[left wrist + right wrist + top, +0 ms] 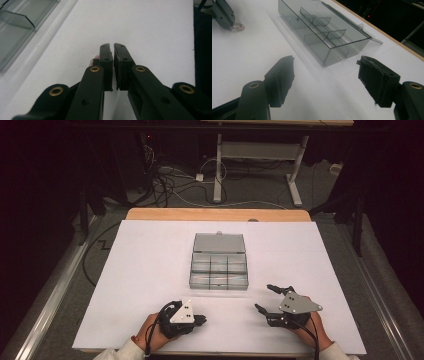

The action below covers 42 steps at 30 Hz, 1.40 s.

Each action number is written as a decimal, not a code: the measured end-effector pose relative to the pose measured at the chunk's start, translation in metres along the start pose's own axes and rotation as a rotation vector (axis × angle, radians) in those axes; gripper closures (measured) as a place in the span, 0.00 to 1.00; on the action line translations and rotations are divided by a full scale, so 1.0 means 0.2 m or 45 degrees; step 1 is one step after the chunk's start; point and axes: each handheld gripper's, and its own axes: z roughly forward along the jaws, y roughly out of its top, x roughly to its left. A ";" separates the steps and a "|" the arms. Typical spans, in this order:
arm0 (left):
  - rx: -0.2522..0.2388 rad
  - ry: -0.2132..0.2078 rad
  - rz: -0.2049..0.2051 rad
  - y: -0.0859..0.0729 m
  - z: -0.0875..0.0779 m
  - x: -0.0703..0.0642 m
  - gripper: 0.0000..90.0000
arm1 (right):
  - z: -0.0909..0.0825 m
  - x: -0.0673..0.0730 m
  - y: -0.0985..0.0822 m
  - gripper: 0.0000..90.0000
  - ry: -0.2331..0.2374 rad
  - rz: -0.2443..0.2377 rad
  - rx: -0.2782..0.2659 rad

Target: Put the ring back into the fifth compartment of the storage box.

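Observation:
A clear plastic compartment box (pixel 220 270) sits mid-table with its lid (pixel 219 243) folded back; its compartments look empty. It also appears at the upper left of the left gripper view as the box (pixel 15 27), and ahead of the right jaws as the box (pixel 322 27). My left gripper (pixel 202 320) rests near the front edge, jaws shut (pixel 112 46). A tiny pinkish ring-like thing (pixel 237 26) lies at its tip, beside one jaw (pixel 94 59); whether it is gripped I cannot tell. My right gripper (pixel 264 297) stands open (pixel 325 60), nothing between its jaws, pointing toward the box.
A white sheet (pixel 150 270) covers the wooden table (pixel 215 214). Beyond the far edge are cables (pixel 165 180) on the floor and a white desk frame (pixel 255 165). Metal rails (pixel 45 300) run along both sides.

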 end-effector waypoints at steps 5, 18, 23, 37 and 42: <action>-0.037 0.009 0.013 0.00 -0.02 -0.01 0.93 | -0.01 0.00 0.00 0.32 0.001 -0.009 -0.001; -0.104 0.064 0.044 0.02 -0.08 -0.02 0.93 | -0.01 -0.01 0.00 0.32 0.007 -0.008 -0.014; -0.124 0.081 0.048 0.02 -0.10 -0.01 0.93 | -0.01 -0.01 0.00 0.32 0.005 -0.013 -0.015; -0.173 0.153 0.047 0.02 -0.17 0.03 0.93 | -0.01 -0.01 -0.01 0.32 0.005 -0.014 -0.007; -0.194 0.167 0.035 0.02 -0.19 0.04 0.93 | -0.01 -0.01 -0.01 0.32 0.005 -0.018 -0.005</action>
